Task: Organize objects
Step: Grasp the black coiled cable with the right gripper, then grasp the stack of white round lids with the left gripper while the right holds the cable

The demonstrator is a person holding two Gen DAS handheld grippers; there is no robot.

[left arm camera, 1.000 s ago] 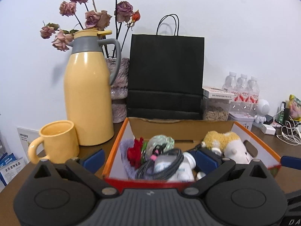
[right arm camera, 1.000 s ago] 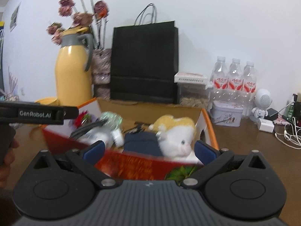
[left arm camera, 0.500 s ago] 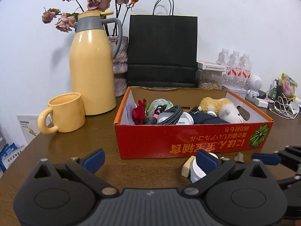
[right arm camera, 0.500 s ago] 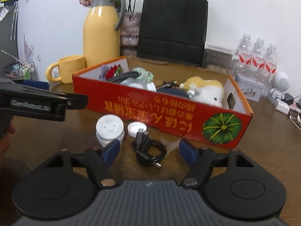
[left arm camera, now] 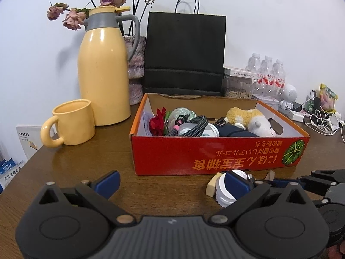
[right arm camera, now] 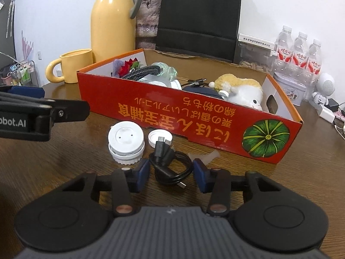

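The left gripper (left arm camera: pixel 172 182) hovers spread wide over the bare wooden surface (left arm camera: pixel 90 157), nothing between its fingers; the yellow mug (left arm camera: pixel 72 123) and thermos (left arm camera: pixel 103 69) stand ahead to its left. Just ahead of the right gripper (right arm camera: pixel 171 172), to the left, sits a white round device (right arm camera: pixel 126 143). The right gripper's jaws are closing around the coiled black cable (right arm camera: pixel 170 164), its pads not yet touching it. Beyond stands the red box (right arm camera: pixel 194 120).

The left fingers (left arm camera: pixel 239 183) partly hide the white puck (left arm camera: pixel 224 194).
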